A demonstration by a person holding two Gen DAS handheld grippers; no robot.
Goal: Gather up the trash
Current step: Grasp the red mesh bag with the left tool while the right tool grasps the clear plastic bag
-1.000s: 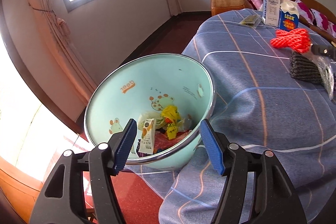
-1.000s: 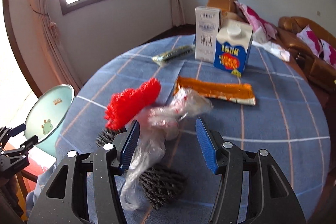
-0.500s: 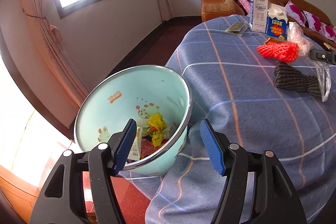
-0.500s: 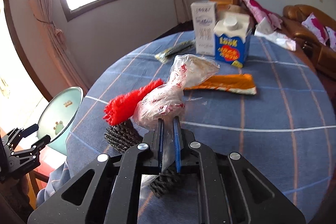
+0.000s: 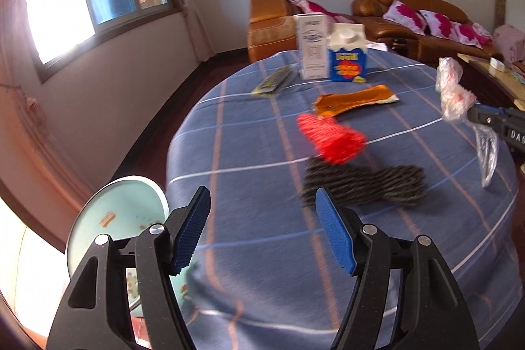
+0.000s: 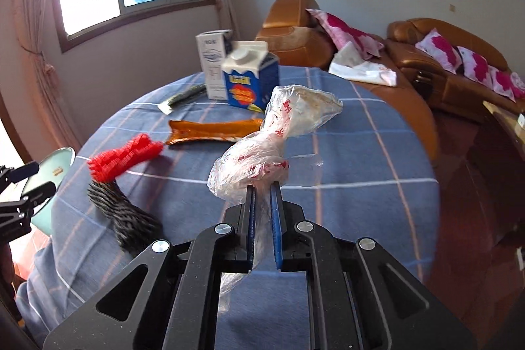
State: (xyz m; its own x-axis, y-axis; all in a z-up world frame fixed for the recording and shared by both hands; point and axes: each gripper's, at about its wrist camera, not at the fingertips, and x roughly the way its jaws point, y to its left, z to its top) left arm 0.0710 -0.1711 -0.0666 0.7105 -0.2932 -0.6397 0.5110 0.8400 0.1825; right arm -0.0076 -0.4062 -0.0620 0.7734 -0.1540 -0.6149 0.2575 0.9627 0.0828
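My right gripper point(image 6: 262, 186) is shut on a clear plastic bag with red print point(image 6: 279, 146), held up off the blue checked tablecloth point(image 6: 361, 153); the same bag point(image 5: 454, 94) shows at the right of the left wrist view. My left gripper point(image 5: 261, 193) hangs open over the table's near edge with nothing between its blue pads. A little ahead of it lie a black mesh sleeve point(image 5: 361, 182) and a red mesh sleeve point(image 5: 331, 136). The pale green enamel bowl point(image 5: 121, 205) holding trash sits low at its left, off the table.
Further back on the table lie an orange wrapper point(image 6: 213, 130) and a green wrapper point(image 5: 274, 82), and a blue milk carton point(image 6: 249, 81) and a white box point(image 6: 211, 64) stand there. Brown sofas point(image 6: 443, 61) with pink cushions stand behind. A window fills the left wall.
My right gripper closed on the plastic bag and lifted it off the mesh sleeves. My left gripper swung right, away from the bowl and over the table.
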